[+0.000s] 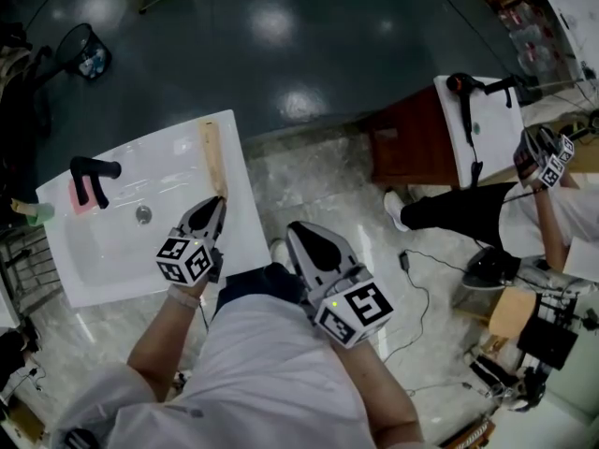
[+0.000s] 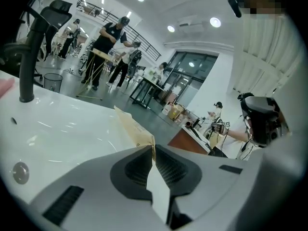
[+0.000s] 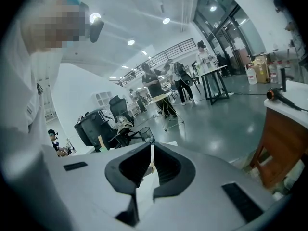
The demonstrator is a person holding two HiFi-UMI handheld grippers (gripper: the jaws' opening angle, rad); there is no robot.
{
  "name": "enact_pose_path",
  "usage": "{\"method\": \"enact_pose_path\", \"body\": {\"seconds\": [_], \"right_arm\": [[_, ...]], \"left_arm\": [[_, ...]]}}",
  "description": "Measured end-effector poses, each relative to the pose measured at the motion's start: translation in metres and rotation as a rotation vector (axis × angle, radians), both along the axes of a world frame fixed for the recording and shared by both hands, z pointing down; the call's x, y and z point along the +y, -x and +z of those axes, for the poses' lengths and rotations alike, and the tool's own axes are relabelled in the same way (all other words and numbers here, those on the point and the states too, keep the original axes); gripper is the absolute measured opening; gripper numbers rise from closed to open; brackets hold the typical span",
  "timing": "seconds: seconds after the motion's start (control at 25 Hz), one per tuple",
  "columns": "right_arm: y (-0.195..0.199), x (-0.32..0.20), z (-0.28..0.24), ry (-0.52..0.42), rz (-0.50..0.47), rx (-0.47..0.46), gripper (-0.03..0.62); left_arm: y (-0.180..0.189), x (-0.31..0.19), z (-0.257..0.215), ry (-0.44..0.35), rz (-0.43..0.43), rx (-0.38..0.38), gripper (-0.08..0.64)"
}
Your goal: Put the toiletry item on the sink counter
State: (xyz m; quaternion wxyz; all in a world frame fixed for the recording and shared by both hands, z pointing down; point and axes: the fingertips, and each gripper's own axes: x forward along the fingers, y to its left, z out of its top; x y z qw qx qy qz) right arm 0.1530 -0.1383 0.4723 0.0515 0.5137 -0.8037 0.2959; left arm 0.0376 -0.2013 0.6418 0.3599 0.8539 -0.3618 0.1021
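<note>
A long flat beige packet (image 1: 214, 155), the toiletry item, runs along the right rim of the white sink (image 1: 112, 260). My left gripper (image 1: 220, 202) is shut on its near end. In the left gripper view the packet (image 2: 129, 125) sticks out forward from the closed tips of the left gripper (image 2: 153, 147) over the white counter. I cannot tell whether it rests on the rim or hangs just above it. My right gripper (image 1: 296, 228) hangs to the right of the sink over the floor. Its jaws are shut with nothing between them, as the right gripper view shows (image 3: 151, 149).
A black faucet (image 1: 94, 170) and a pink item (image 1: 82, 198) sit at the sink's far left, with the drain (image 1: 143, 214) in the basin. To the right stands a red-brown cabinet (image 1: 402, 143) with a hair dryer (image 1: 473, 87) on its white top. Another person (image 1: 524, 213) sits there.
</note>
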Motion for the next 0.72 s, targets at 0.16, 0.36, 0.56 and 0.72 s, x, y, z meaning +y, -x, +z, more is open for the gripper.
{"method": "enact_pose_path", "body": {"seconds": [0.16,0.36,0.56,0.72], "right_arm": [[-0.003,0.0,0.004,0.009,0.007,0.007,0.028],[-0.006,-0.003,0.009,0.023,0.014,0.012,0.028],[-0.005,-0.006,0.01,0.028,0.012,0.012,0.028],[-0.009,-0.005,0.009,0.032,0.014,0.015,0.028]], "left_arm": [[-0.002,-0.003,0.011,0.016,0.001,0.001,0.032],[-0.006,-0.005,0.024,0.038,0.01,-0.008,0.032],[-0.005,-0.005,0.037,0.067,0.002,-0.031,0.034],[-0.008,-0.005,0.041,0.076,-0.004,-0.048,0.037]]}}
